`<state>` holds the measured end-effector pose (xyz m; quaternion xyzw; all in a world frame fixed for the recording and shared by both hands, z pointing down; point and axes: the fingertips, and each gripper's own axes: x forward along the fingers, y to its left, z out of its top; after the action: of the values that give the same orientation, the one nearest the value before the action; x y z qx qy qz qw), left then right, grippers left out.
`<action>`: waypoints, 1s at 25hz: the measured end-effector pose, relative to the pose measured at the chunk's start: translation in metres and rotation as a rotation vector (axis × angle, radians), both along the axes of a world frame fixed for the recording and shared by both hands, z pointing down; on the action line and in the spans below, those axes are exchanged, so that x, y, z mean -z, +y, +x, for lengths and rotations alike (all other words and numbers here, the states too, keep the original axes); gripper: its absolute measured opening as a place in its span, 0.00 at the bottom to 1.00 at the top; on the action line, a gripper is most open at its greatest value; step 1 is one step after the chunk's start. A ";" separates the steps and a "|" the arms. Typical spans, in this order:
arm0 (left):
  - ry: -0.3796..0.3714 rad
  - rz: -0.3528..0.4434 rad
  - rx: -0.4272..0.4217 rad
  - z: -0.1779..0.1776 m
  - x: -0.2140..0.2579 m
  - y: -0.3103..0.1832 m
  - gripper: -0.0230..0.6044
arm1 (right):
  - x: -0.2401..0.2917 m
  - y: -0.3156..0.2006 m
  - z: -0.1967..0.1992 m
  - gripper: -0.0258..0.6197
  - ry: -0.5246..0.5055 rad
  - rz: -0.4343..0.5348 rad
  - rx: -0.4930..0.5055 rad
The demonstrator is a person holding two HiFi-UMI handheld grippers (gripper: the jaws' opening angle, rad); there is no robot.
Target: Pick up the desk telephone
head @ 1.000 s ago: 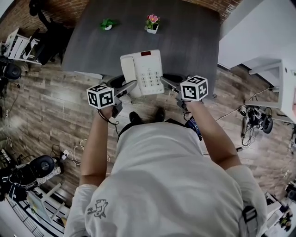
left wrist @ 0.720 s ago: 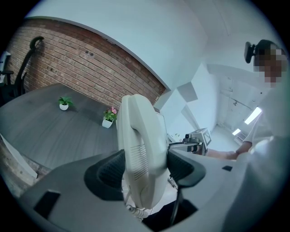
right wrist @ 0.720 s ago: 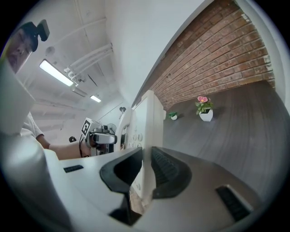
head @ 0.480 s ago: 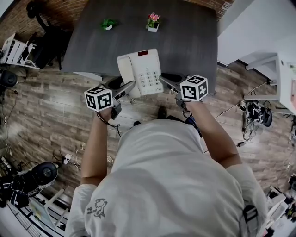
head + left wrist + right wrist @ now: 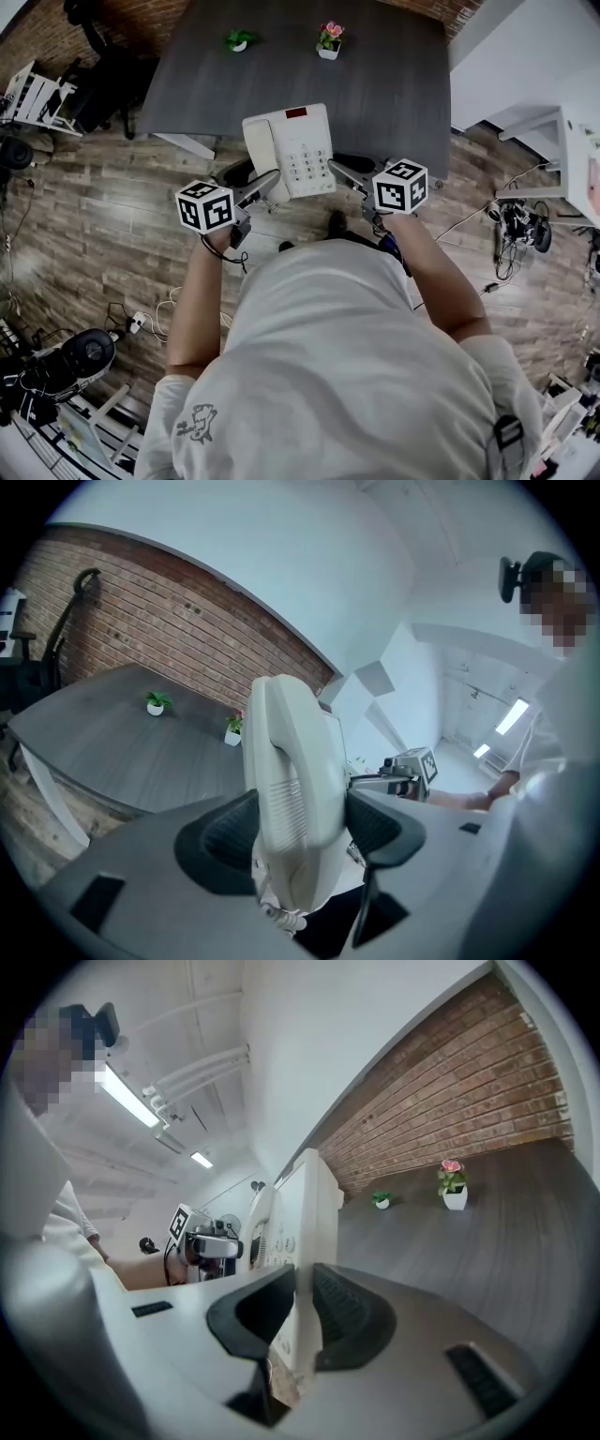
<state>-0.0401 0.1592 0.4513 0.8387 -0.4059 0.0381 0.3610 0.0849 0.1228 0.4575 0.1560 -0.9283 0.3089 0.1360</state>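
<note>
While a person in a white shirt [image 5: 328, 375] stands at the near edge of a grey table [image 5: 394, 84], seen from above, a white phone [image 5: 295, 150] is held between two grippers. The phone lies face up, with its handset [image 5: 258, 155] along its left side, a keypad [image 5: 307, 161] on the right and a small red window at its far end. Its near end juts past the table edge, over the wood floor [image 5: 103, 216]. The left gripper [image 5: 264, 180] is clamped on the handset side: in the left gripper view its two dark pads [image 5: 225, 832] press wide apart against either face of the handset, and a coiled cord [image 5: 281, 913] shows just below. The right gripper [image 5: 339, 171] grips the phone's right edge: in the right gripper view its pads [image 5: 342, 1312] stand close together, pinching the thin rim of the phone's body. Each gripper carries a cube with square markers, left [image 5: 204, 206] and right [image 5: 401, 187]. At the far side of the table, well apart from the phone, stand a small green plant [image 5: 239, 39] and a pink-flowered plant [image 5: 329, 39]. A brick wall [image 5: 159, 621] runs behind the table.
</note>
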 end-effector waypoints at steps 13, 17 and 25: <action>-0.018 0.029 0.006 -0.064 0.009 0.083 0.52 | 0.004 0.084 -0.063 0.15 -0.007 0.030 0.005; -0.019 0.030 0.004 -0.063 0.012 0.083 0.52 | 0.009 0.084 -0.062 0.15 -0.013 0.048 -0.011; -0.014 0.035 0.003 -0.063 0.016 0.085 0.52 | 0.014 0.087 -0.062 0.14 -0.026 0.052 -0.028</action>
<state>-0.1035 0.2445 0.4357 0.8440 -0.4104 0.0361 0.3435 0.0230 0.2095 0.4440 0.1682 -0.9355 0.2885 0.1155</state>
